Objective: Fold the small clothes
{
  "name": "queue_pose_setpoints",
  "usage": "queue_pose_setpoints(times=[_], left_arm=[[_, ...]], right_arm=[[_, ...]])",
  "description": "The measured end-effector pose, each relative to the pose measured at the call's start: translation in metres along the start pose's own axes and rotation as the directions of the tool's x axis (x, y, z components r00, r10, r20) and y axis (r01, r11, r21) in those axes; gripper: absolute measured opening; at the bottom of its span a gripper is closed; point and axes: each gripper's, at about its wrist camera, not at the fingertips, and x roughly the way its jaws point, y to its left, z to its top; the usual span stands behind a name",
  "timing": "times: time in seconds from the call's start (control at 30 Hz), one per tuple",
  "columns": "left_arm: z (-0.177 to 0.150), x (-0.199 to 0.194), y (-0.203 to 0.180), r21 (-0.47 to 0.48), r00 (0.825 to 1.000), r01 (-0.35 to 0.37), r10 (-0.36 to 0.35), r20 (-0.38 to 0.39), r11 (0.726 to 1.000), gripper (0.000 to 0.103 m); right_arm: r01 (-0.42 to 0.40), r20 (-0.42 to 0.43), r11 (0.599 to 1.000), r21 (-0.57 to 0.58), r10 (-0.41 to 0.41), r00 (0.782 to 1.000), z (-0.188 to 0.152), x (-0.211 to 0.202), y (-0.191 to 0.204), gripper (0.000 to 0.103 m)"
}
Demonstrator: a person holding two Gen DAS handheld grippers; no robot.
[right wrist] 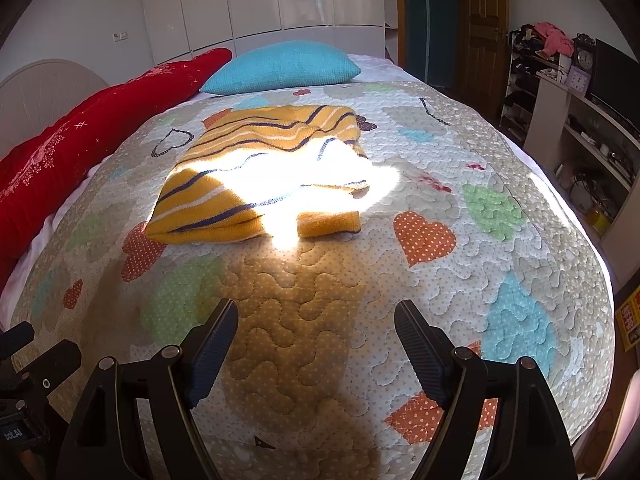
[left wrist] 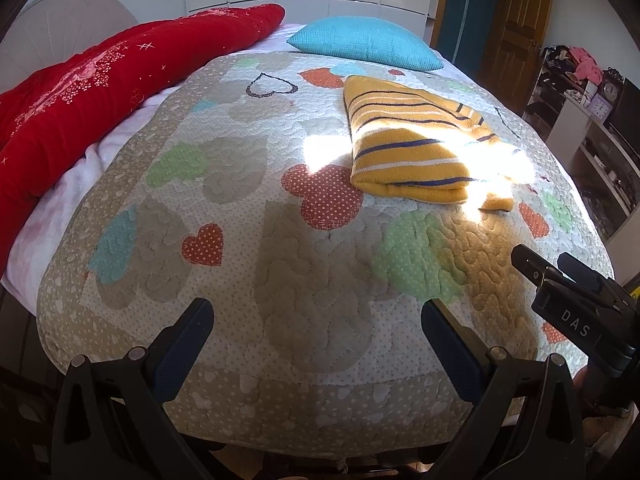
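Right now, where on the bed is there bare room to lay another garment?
Bare quilt lies between the folded yellow striped sweater and both open claws, and right of the sweater. Crowded: red blanket along the left, teal pillow behind.

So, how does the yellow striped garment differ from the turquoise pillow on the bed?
The yellow striped garment is folded, with dark and white stripes; the turquoise pillow is plump and plain. The garment lies mid-bed, partly in sunlight; the pillow sits farther back, in shade. Both rest on the bed.

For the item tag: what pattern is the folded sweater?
Yellow sweater with dark blue and white stripes; clearest in the left wrist view.
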Motion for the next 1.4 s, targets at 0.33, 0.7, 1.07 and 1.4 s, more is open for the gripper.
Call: queue_pose_setpoints(times=[0.33,0.7,1.07,1.4], left_arm=[[-0.0023,0.0035,-0.0019,0.004,1.0,0.009,-0.009,-0.017,1.0,0.103],[-0.0037,0.0047,-0.0037,0.007,1.0,0.011,-0.011,-0.025,1.0,0.103],[-0.0048,0.0067,-0.002,0.007,0.999,0.012,-0.011,-0.033,1.0,0.103],[-0.0062,0.0085,-0.0012,0.006,0.999,0.013,-0.013,-0.038,1.0,0.103]], right_arm=[[0.004,-0.005,1.0,0.005,-0.004,1.0,-0.001,0.001,-0.0014,0.085],[0.006,-0.008,1.0,0.013,-0.006,1.0,-0.0018,0.002,-0.0034,0.085],[0.006,-0.008,1.0,0.015,-0.006,1.0,-0.0026,0.0026,-0.0035,0.086],[0.012,-0.011,1.0,0.023,-0.012,1.0,-0.0047,0.0043,-0.0017,0.086]])
